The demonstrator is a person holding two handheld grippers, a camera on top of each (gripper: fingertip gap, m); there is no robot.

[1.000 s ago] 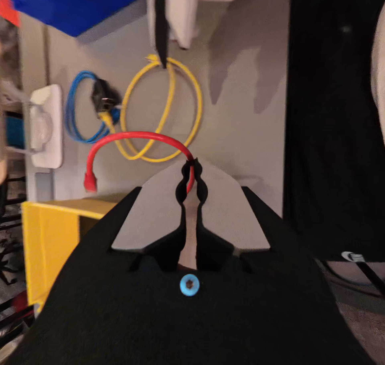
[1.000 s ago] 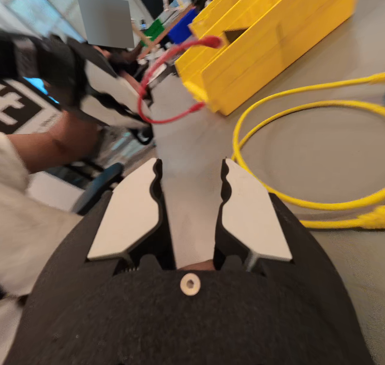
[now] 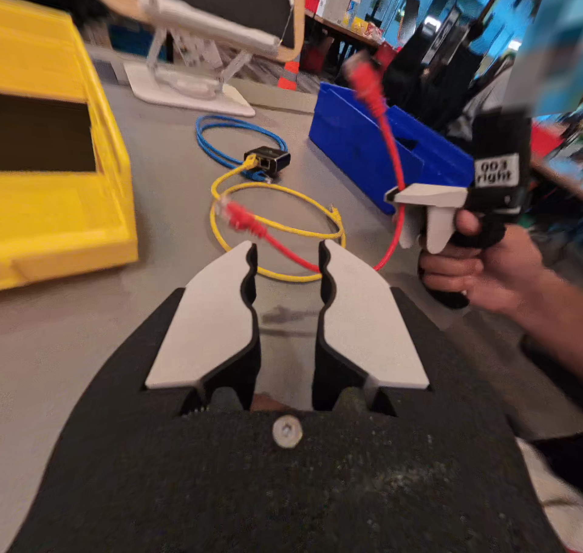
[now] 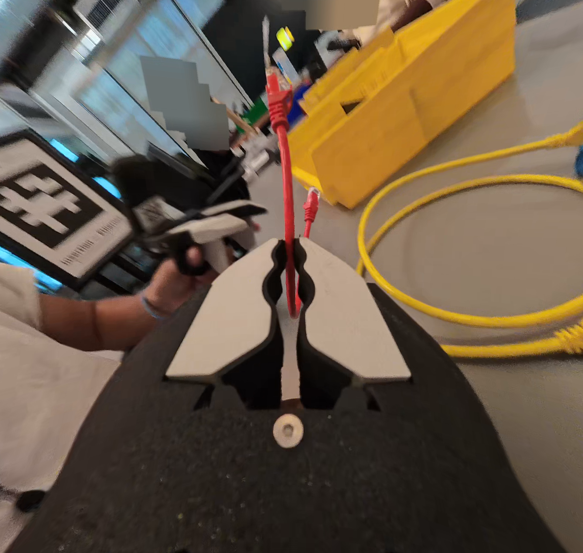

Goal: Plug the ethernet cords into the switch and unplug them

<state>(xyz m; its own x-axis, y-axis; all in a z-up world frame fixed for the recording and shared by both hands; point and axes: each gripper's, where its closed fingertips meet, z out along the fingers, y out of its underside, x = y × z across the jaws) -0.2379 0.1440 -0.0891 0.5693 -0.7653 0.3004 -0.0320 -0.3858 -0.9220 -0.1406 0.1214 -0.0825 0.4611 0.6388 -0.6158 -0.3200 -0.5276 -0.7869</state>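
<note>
A small black switch (image 3: 268, 161) lies on the grey table. A yellow cord (image 3: 284, 191) is plugged into it, and a blue cord (image 3: 220, 137) coils behind it with an end at the switch's front. My right gripper (image 4: 287, 241) is shut on the middle of a red cord (image 4: 287, 191). One red plug (image 4: 277, 96) sticks up and the other (image 4: 310, 206) hangs lower. In the left wrist view the right gripper (image 3: 391, 195) holds the red cord (image 3: 394, 159) at the right. My left gripper (image 3: 287, 247) is open and empty, and the red cord's lower end crosses just beyond its tips.
A yellow bin (image 3: 63, 191) stands on the left and a blue bin (image 3: 362, 134) at the back right. A white stand (image 3: 189, 87) is behind the switch. The yellow cord's loop (image 4: 410, 187) lies right of my right gripper, near the yellow bin (image 4: 410, 112). The tips of one gripper are about 11 centimetres away from the tips of the other. Between my right fingertips and the small black switch (image 3: 268, 161) there is roughly 20 centimetres.
The red cord has passed from my left gripper to my right. The left gripper has opened and turned to face the switch; the right has shut on the cord.
</note>
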